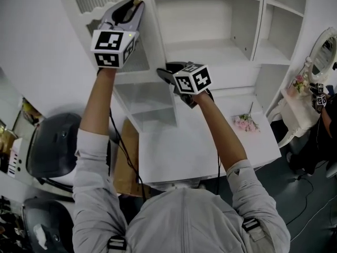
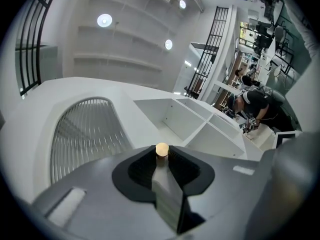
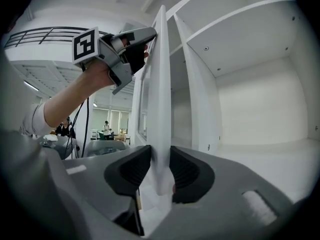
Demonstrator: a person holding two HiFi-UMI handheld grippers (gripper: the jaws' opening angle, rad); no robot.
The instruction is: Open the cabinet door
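Observation:
The white cabinet door (image 1: 155, 41) stands swung out from the cabinet, edge-on to me. Its arched slatted panel (image 2: 90, 134) fills the left of the left gripper view. My left gripper (image 1: 134, 4) is high up, shut on the door's free edge. A small gold knob (image 2: 161, 149) shows just past its pads (image 2: 140, 171). In the right gripper view the left gripper (image 3: 140, 36) grips the door edge (image 3: 161, 84) near the top. My right gripper (image 1: 163, 70) sits lower and straddles the same edge; the right gripper (image 3: 160, 171) has the edge between its jaws, pads close beside it.
Open white shelves (image 1: 210, 15) lie behind the door. A white desk top (image 1: 210, 141) carries a pink flower sprig (image 1: 245, 123). A dark office chair (image 1: 52, 141) stands at the left, a white chair and oval mirror (image 1: 321, 51) at the right. A person (image 2: 255, 104) works in the background.

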